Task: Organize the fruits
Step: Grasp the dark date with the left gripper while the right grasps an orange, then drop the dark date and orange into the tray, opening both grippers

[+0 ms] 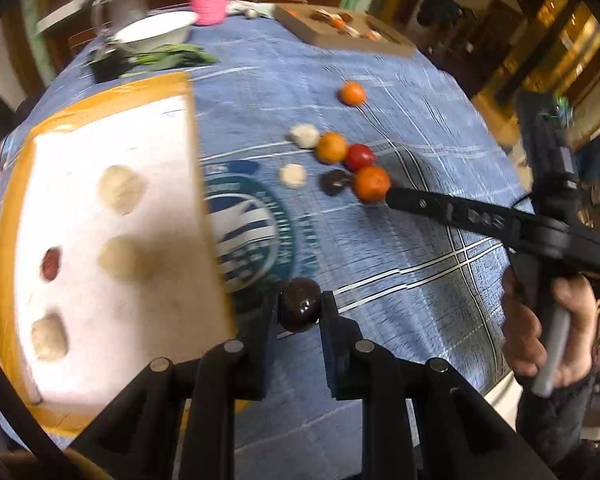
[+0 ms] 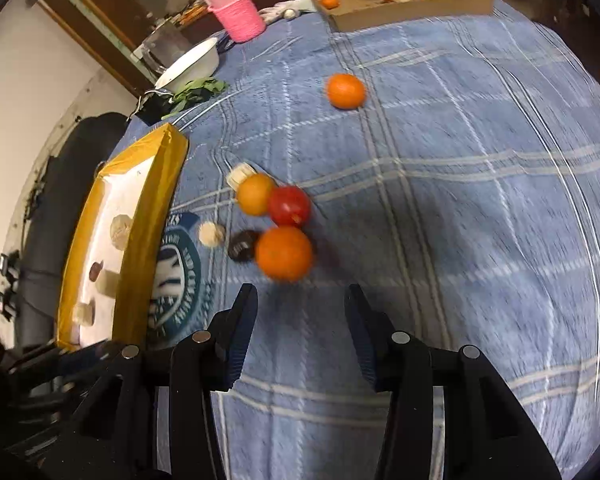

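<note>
At the left lies the foam tray (image 1: 112, 216), white with a yellow-taped rim, its round sockets partly filled with pale pieces and one small reddish one. Just beside its near corner, the left gripper (image 1: 300, 310) pinches a dark fruit (image 1: 299, 309) — round, glossy, brown-black, with a wet-looking highlight — its pads pressed on either flank above the blue checked cloth (image 1: 400, 280). I judge it small and light, firm-skinned but smooth enough to squirt out of a hard squeeze; a hold across its widest middle, as here, suits it best.

Further right, a cluster sits on the cloth: two pale lumps, a yellowish orange, a red fruit (image 2: 290, 205), a second dark piece and the near orange (image 2: 284, 253), most of them touching. A lone orange (image 2: 346, 91) lies well apart, farther back.

The right gripper (image 2: 300, 312) is spread and empty, its tips just short of the near orange. That fruit looks heavier, slightly yielding and prone to roll — best gripped around its equator.
</note>
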Demonstrator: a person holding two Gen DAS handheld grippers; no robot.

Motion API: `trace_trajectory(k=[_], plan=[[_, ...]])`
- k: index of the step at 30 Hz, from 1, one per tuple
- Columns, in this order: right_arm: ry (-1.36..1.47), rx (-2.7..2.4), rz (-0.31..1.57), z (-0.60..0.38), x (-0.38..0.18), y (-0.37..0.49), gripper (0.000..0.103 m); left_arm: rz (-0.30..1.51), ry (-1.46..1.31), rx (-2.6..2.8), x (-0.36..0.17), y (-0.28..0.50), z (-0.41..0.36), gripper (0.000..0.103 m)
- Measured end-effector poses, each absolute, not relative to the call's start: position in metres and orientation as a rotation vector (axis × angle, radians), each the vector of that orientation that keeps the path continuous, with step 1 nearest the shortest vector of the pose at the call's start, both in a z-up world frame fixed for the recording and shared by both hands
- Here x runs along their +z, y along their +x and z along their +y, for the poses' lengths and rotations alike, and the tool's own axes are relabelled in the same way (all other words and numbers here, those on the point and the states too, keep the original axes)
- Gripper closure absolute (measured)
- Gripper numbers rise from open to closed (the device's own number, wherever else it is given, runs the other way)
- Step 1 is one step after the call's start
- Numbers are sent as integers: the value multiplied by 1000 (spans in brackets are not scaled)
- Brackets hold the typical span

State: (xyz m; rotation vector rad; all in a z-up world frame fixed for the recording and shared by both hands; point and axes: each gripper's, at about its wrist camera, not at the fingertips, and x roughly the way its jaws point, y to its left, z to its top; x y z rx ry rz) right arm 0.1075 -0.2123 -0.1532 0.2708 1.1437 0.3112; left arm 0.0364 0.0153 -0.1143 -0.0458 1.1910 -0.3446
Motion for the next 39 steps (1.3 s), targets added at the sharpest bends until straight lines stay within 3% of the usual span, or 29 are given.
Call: trace_trajectory(k=[8,13,23,31,39], plan=[[241,265,1169,-193,-168,132,60,1161,-113,-257,-112,27,74,81],[219,272,1133,-186,-167,125,72,1167,-148,-177,-119,25,107,81],[257,318,1079,-176,-139,65,72,1207,-176,-114,-138,12,134,81],[82,520,1060,-89,-101,37,73,1227,-171,-62,-143,9,146,81],[-43,580,1124,-24,-102,51,73,1227,-192,-62,-141,7,165,81]])
